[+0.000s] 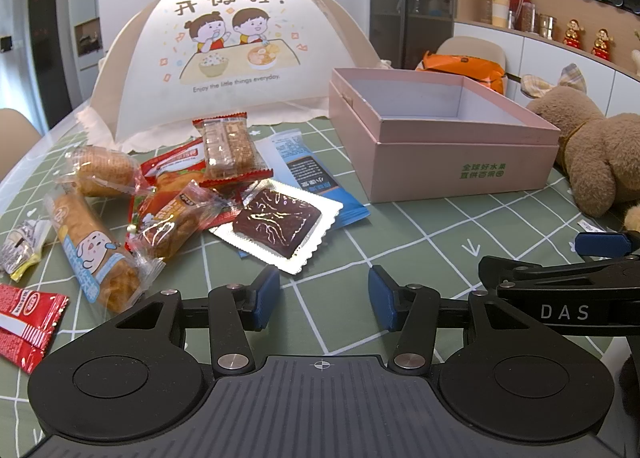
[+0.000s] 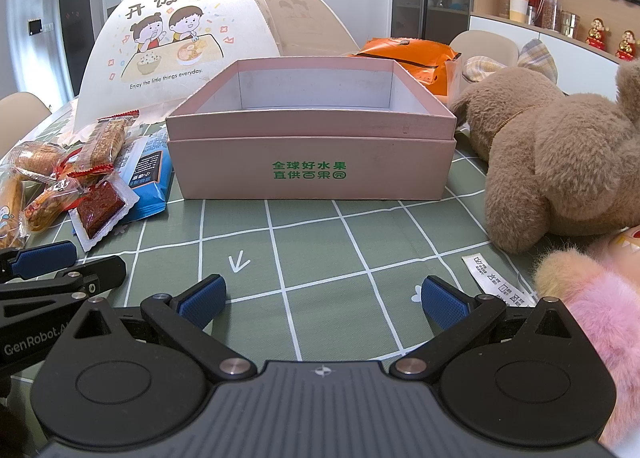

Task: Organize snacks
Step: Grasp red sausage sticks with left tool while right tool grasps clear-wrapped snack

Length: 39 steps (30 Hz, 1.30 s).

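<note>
Brown plush toy (image 2: 560, 162); food cover (image 1: 224, 58); perhaps jars (image 1: 500, 10)

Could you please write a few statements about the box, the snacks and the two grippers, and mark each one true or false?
1. The pink box has nothing in it. True, as far as its visible inside shows.
2. The snacks lie in a pile beside the box. True.
3. The left gripper holds a snack. False: its jaws stand open over bare tablecloth.
4. The right gripper is shut. False: its jaws are wide apart, nothing between them.
5. The plush toy sits inside the box. False: it lies on the table beside the box.
</note>
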{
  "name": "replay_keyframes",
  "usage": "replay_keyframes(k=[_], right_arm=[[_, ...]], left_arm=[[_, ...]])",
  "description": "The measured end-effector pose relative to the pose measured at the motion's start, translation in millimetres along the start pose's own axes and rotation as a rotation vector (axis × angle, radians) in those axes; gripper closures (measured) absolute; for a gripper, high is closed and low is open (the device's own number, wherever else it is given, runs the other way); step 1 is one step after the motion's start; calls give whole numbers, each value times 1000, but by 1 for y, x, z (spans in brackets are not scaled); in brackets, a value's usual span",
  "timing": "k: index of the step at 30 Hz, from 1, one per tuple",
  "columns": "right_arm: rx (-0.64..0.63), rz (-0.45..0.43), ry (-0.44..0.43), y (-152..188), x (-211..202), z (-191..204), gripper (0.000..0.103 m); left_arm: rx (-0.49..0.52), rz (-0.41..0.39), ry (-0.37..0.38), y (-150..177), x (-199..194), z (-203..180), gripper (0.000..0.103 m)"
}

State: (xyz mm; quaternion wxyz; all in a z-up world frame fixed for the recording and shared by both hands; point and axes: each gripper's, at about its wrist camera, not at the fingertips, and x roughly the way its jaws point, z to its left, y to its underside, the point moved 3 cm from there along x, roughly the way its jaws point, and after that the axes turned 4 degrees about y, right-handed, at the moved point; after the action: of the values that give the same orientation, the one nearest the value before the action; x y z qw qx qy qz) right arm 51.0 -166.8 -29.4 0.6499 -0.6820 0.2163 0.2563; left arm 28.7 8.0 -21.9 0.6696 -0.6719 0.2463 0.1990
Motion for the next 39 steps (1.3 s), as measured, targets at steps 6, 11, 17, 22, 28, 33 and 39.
replay_keyframes(k=[6, 11, 17, 22, 28, 33, 39], right_arm=[[-26, 49, -30, -4, 1, 0, 0], [-23, 229, -8, -12, 0, 2, 0], [-7, 326, 15, -18, 3, 3, 0], [0, 394, -18, -23, -5, 13, 0], [-244, 198, -171, -60, -50, 95, 0], [-478, 145, -379, -80, -59, 201, 0], [-710, 127, -557, -100, -44, 338, 9]], left_arm=[[3, 24, 30, 0, -5, 2, 49], [-173, 106, 51, -8, -53, 48, 49], [-527, 158, -150, -18, -91, 187, 52], [-721, 279, -162, -32, -74, 263, 52], [-726, 270, -162, -8, -101, 264, 52], [-625, 306, -205, 19, -134, 248, 53], [-707, 318, -191, 49, -170, 250, 53]])
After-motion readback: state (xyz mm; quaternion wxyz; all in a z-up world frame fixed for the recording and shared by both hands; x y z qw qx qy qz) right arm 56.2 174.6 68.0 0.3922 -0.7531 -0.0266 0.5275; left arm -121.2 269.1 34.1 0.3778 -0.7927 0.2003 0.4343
